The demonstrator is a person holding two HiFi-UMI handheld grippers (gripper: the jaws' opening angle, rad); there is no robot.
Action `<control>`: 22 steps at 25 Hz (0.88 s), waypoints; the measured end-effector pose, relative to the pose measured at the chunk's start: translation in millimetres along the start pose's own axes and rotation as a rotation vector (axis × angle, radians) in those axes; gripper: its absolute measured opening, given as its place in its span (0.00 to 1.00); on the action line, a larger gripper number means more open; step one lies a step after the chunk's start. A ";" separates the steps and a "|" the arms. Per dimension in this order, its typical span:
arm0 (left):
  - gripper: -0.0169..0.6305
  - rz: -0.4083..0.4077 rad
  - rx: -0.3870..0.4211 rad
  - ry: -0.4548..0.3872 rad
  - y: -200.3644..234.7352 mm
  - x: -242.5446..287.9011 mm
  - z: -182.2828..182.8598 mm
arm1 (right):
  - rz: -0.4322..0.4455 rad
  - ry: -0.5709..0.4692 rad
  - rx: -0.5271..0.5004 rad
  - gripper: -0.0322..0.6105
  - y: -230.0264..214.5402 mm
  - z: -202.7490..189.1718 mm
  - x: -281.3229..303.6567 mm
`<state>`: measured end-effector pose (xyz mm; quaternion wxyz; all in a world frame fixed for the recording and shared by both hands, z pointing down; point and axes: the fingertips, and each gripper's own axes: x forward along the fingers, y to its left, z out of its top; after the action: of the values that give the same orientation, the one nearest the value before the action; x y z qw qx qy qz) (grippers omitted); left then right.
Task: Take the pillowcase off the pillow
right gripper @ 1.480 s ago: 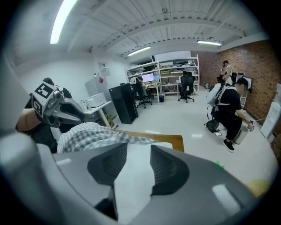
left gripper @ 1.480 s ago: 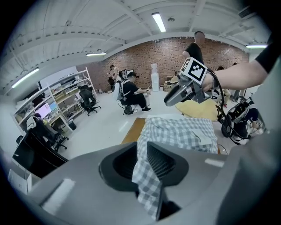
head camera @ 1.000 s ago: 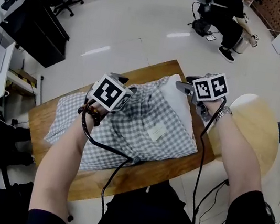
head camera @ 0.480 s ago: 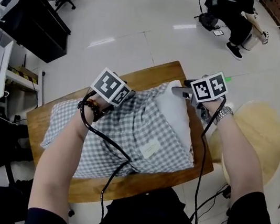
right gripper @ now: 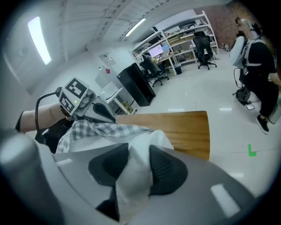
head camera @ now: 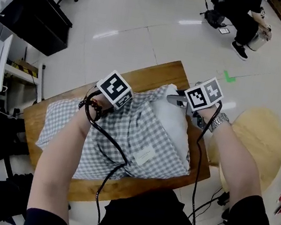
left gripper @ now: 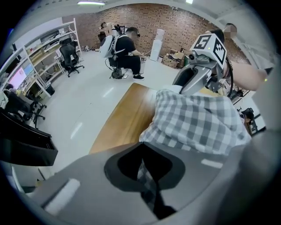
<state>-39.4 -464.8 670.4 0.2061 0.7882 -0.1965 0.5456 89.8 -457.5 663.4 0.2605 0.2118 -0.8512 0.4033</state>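
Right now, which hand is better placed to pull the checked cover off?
Left, probably. The left tool is shut on the grey-and-white checked fabric pillowcase, ready to pull. The right tool, jaws just closing, pinches the soft white pillow's exposed corner, so it anchors.

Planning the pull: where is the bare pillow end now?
Head view: the white pillow pokes from the checked pillowcase at the table's far right, between the right tool's jaws, which have just been closing.

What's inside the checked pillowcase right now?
A white pillow: one end pokes out of the open mouth of the pillowcase. The rest is covered by the checked cloth, so its full extent cannot be seen.
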 end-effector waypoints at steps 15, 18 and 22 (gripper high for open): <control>0.03 0.097 -0.136 0.075 14.2 -37.9 -42.8 | -0.082 -0.119 -0.133 0.07 37.4 23.0 -40.9; 0.03 0.127 -0.139 0.080 15.7 -45.7 -53.6 | -0.111 -0.152 -0.147 0.06 46.1 23.1 -54.1; 0.03 0.187 -0.127 0.028 24.2 -53.4 -63.2 | -0.147 -0.189 -0.160 0.06 57.9 19.7 -72.2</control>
<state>-119.0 -446.4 643.0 0.2065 0.7439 -0.3004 0.5601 107.4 -428.5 575.0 0.2240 0.2894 -0.8836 0.2922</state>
